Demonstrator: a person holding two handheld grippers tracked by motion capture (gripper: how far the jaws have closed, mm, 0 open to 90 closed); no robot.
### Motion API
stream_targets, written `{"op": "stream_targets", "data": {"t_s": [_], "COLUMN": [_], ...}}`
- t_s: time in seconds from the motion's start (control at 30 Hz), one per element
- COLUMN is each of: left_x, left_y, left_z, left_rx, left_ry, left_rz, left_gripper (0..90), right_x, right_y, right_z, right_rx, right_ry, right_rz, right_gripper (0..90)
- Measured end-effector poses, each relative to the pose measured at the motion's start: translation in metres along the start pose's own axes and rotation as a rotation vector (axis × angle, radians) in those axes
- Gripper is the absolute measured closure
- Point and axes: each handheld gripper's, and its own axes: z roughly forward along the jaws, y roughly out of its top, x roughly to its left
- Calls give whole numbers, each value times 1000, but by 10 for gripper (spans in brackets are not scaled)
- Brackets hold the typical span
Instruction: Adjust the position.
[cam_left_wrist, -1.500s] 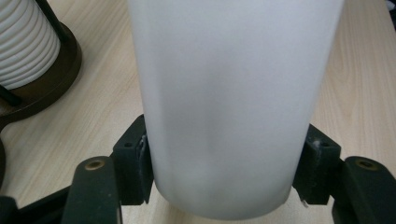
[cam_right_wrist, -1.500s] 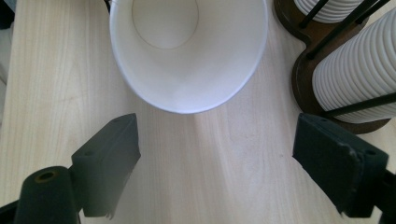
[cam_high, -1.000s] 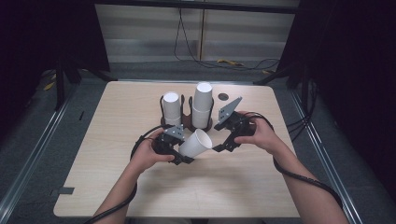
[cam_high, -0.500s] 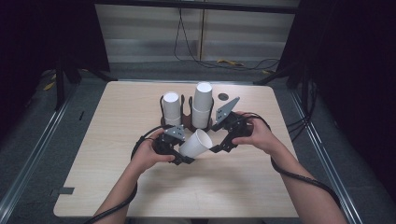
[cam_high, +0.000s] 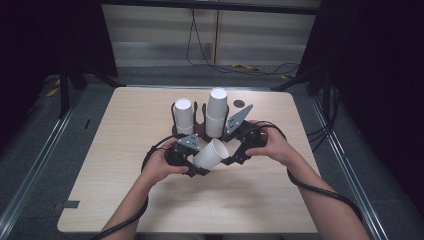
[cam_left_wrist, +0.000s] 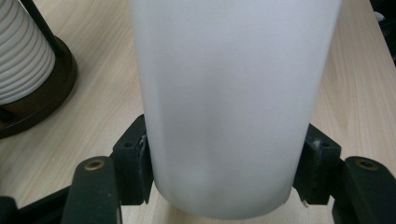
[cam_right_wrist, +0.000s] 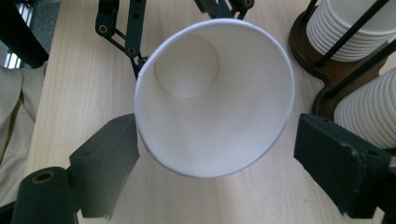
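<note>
Cup (cam_high: 210, 154): white paper, tilted on its side above the surface (cam_high: 125, 130), between the two claws.
Left claw (cam_left_wrist: 224, 172): clamped on the cup's base end, pads pressing both sides.
Right claw (cam_right_wrist: 217, 154): wide, jaws flanking the cup's open rim; left pad touching it, right pad apart.
Cup stacks (cam_high: 216, 112): in a dark holder just behind.

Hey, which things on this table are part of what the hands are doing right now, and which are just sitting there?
In use:
- white paper cup, lying tilted between both hands
- left hand-held gripper, jaws clamped on the cup's base
- right hand-held gripper, jaws open either side of the cup's rim

Lying about:
- cup holder rack with two cup stacks
- small dark disc
</note>
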Motion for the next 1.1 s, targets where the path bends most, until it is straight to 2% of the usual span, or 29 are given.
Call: {"op": "stream_targets", "data": {"t_s": [0.33, 0.8, 0.83, 1.1], "left_x": [-2, -4, -4, -5], "left_y": [2, 3, 3, 3], "left_z": [3, 6, 6, 7], "left_rx": [-5, -1, 4, 2], "left_ry": [-5, -6, -10, -1], "left_rz": [5, 11, 16, 21], "left_gripper": [345, 345, 344, 344], "right_x": [-1, 0, -1, -1], "right_y": [4, 5, 5, 3], "right_z": [6, 18, 19, 20], "right_rx": [-2, 34, 28, 44], "right_ry": [11, 50, 45, 49], "right_rz": [-10, 2, -10, 9], "right_gripper": [135, 153, 156, 187]}}
